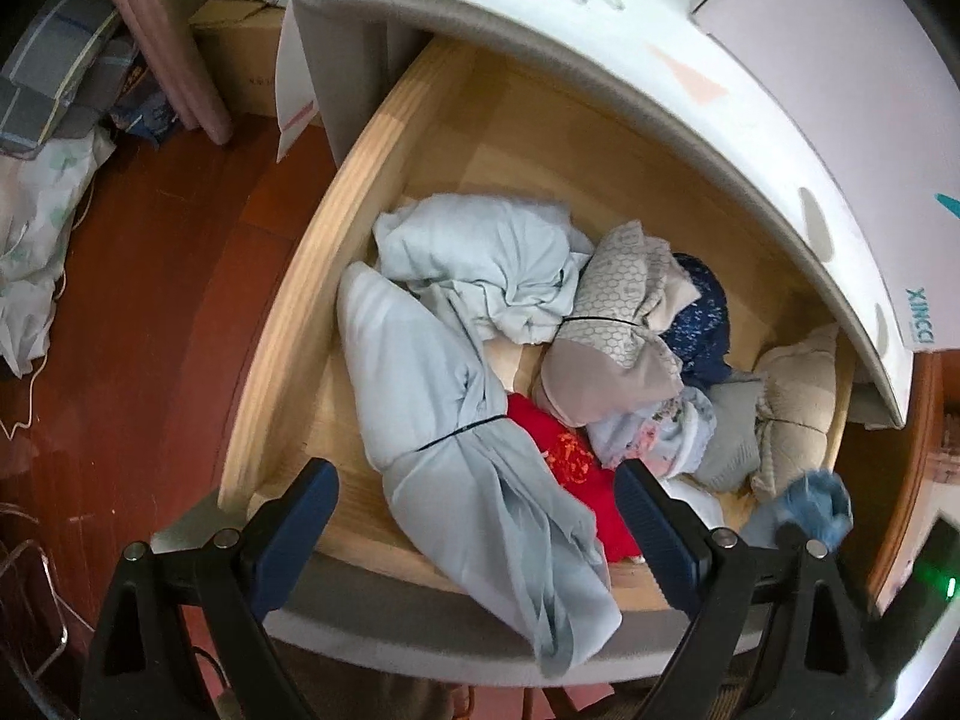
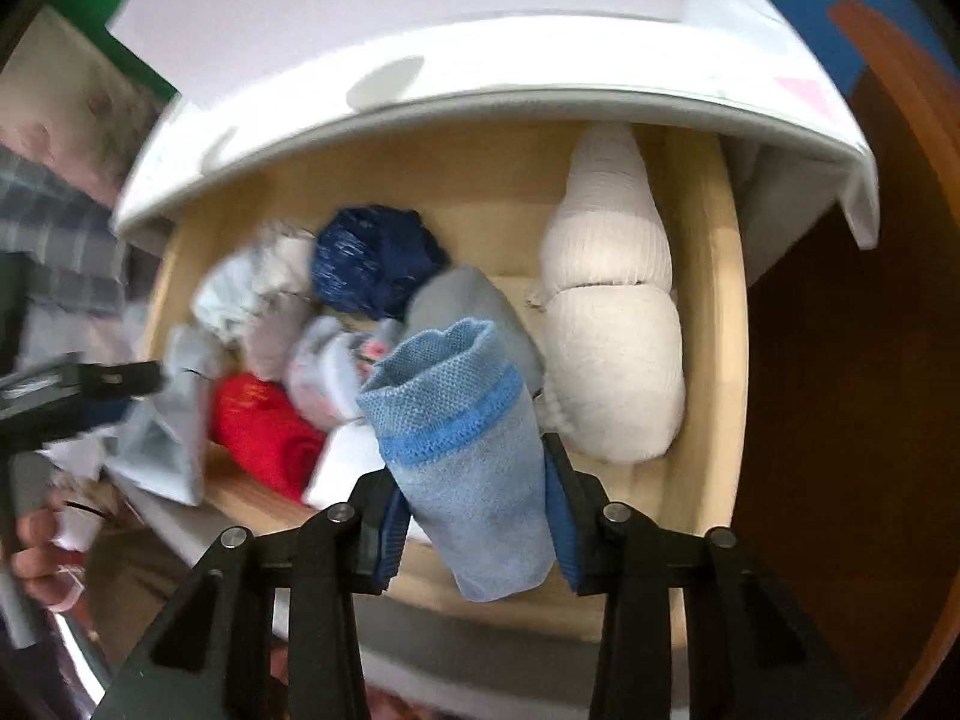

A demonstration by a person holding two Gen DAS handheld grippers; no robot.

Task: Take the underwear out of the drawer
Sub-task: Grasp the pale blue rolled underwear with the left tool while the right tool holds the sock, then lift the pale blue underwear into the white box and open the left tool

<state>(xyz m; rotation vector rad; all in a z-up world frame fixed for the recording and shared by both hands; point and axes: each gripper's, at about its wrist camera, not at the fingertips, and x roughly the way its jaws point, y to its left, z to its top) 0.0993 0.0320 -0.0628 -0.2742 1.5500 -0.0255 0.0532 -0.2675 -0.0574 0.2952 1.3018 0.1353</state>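
The wooden drawer stands pulled out and holds several rolled garments. My right gripper is shut on a light blue knit roll with a darker blue band, held a little above the drawer's front. That same roll shows at the lower right of the left wrist view. My left gripper hangs open over a pale blue tied bundle and a red garment, touching neither. In the right wrist view the left gripper appears at the left edge.
Also in the drawer are a grey patterned bundle, a navy roll and a cream knit bundle. The white cabinet top overhangs the drawer's back. Red-brown floor with bags and boxes lies left. A person's hand is low left.
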